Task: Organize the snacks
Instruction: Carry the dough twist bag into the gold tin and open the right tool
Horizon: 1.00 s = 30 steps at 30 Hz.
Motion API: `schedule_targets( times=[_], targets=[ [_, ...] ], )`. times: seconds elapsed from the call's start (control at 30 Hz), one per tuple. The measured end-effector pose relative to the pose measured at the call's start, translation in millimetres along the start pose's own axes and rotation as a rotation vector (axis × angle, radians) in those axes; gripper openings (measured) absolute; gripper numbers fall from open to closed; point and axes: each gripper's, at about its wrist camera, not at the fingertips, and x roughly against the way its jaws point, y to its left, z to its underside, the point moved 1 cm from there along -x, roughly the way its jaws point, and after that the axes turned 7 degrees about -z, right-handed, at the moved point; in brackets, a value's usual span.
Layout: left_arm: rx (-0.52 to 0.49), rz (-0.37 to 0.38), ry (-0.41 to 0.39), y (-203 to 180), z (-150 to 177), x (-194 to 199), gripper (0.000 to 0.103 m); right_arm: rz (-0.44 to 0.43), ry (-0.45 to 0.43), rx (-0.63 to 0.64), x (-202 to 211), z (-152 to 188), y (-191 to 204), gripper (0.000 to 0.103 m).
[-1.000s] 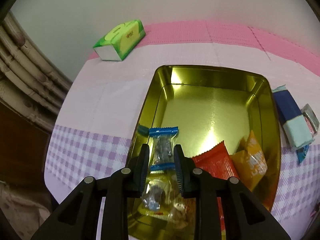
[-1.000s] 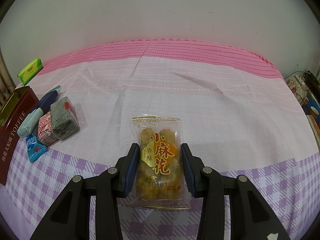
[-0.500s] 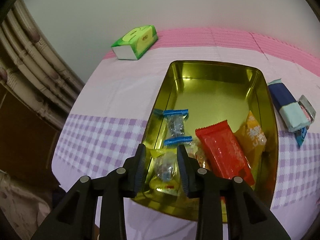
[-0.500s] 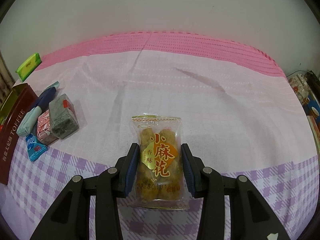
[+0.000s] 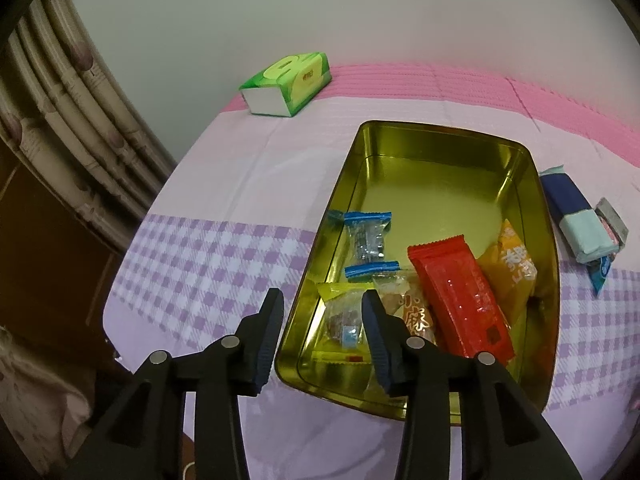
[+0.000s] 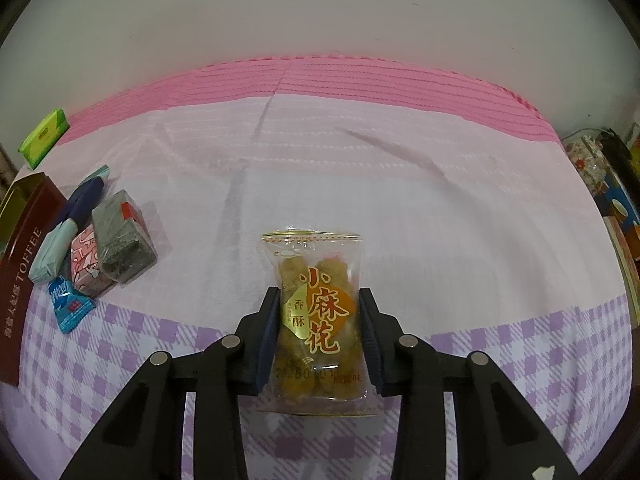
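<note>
A gold tin (image 5: 452, 148) lies open on the cloth and holds several snacks: a blue-ended candy pack (image 5: 366, 238), a clear yellow pack (image 5: 340, 320), a red pack (image 5: 460, 300) and an orange pack (image 5: 512, 264). My left gripper (image 5: 322, 322) is open and empty above the tin's near left rim. My right gripper (image 6: 318, 322) is shut on a clear pack of fried twists (image 6: 316, 304), held above the cloth. The tin's dark red side (image 6: 20, 272) shows at the left of the right wrist view.
Loose snacks lie beside the tin: a blue-and-mint bar (image 6: 68, 228), a grey block (image 6: 122, 246), a pink pack (image 6: 86, 266) and a small blue pack (image 6: 66, 306). A green tissue pack (image 5: 288, 82) sits at the back. A curtain (image 5: 60, 120) hangs left. Clutter (image 6: 608, 184) stands at the right.
My left gripper let go of the blue-ended candy pack into the tin, opened and drew back towards the near left rim. My right gripper holds its pack as before.
</note>
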Motion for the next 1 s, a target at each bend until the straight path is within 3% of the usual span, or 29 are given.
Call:
schedule_targets(
  times=[0.13, 0.23, 0.37, 0.8, 1.0],
  targets=[
    [0.022, 0.01, 0.009, 3, 1, -2, 0.048, 0.006, -0.015, -0.011, 10, -1, 8, 0.035],
    [0.033, 0.02, 0.005, 5, 0, -1, 0.056, -0.016, -0.031, -0.015, 22, -4, 16, 0.035],
    [0.037, 0.022, -0.001, 6, 1, 0, 0.059, -0.061, -0.048, 0.005, 37, -9, 37, 0.035],
    [0.078, -0.017, -0.004, 23, 1, -1, 0.065, -0.268, -0.067, 0.159, 68, -27, 154, 0.035],
    [0.146, -0.044, 0.014, 46, 6, -6, 0.065, -0.346, -0.054, 0.219, 69, -26, 201, 0.035]
  ],
)
